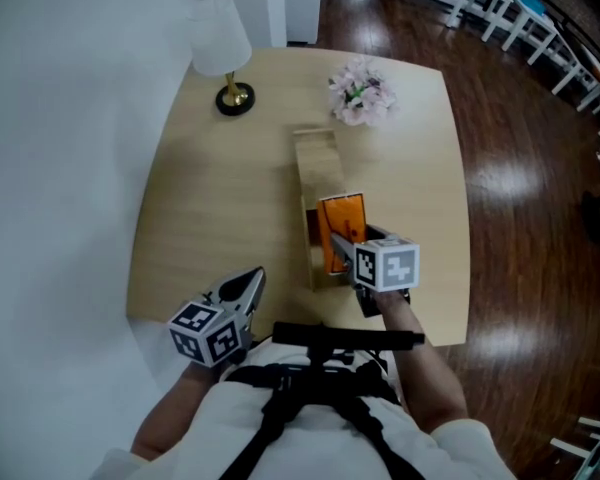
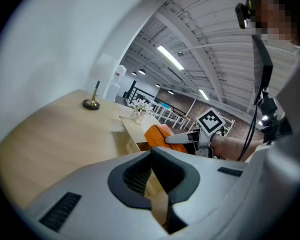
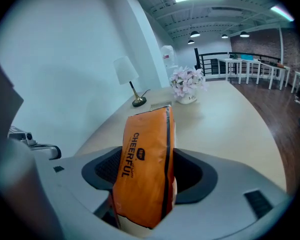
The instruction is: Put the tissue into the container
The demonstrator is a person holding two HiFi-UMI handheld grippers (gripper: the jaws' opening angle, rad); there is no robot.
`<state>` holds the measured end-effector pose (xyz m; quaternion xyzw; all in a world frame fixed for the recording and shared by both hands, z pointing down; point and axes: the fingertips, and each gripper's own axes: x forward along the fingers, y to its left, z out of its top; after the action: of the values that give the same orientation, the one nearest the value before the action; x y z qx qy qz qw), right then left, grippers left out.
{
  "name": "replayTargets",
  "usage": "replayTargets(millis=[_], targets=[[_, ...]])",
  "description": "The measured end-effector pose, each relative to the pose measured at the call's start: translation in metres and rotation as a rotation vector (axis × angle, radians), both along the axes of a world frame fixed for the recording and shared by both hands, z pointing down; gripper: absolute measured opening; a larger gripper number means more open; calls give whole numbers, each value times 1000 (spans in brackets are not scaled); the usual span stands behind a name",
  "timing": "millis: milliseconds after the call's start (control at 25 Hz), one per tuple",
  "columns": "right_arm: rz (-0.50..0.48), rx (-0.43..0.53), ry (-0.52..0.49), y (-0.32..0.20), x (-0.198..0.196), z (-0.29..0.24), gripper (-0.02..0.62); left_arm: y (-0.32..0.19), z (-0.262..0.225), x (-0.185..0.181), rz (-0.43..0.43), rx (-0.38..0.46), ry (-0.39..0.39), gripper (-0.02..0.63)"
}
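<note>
Right gripper [image 1: 338, 248] clamped on orange tissue pack [image 3: 144, 174], upright between its jaws, over the near end of the wooden container [image 1: 315, 168]. Left gripper [image 1: 246, 286] pinched closed, empty, off to the right gripper's left.

The left half of the table [image 1: 200, 208] lies bare from the left gripper [image 1: 250, 284] at the near edge up to the lamp [image 1: 225, 63] in the far left corner. The container [image 1: 315, 163] stands lengthwise down the middle, clear above its far part, its near end covered by the tissue pack [image 1: 342, 230] in the right gripper [image 3: 147, 176]. The flowers [image 1: 360, 93] stand near its far end, to the right
</note>
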<state>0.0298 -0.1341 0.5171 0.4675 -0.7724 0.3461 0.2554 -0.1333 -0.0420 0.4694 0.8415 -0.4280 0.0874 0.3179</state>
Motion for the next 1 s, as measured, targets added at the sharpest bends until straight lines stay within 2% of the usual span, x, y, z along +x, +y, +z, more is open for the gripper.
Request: replayTargets(millis=[320, 600, 1000], targets=[[-28, -41, 42, -1, -21, 25, 311, 0, 3, -2, 11, -10, -1, -5], [2, -86, 51, -5, -22, 41, 311, 0, 4, 0, 21, -16, -2, -5], [-17, -128, 92, 2, -23, 61, 311, -2, 6, 5, 35, -22, -12, -5]])
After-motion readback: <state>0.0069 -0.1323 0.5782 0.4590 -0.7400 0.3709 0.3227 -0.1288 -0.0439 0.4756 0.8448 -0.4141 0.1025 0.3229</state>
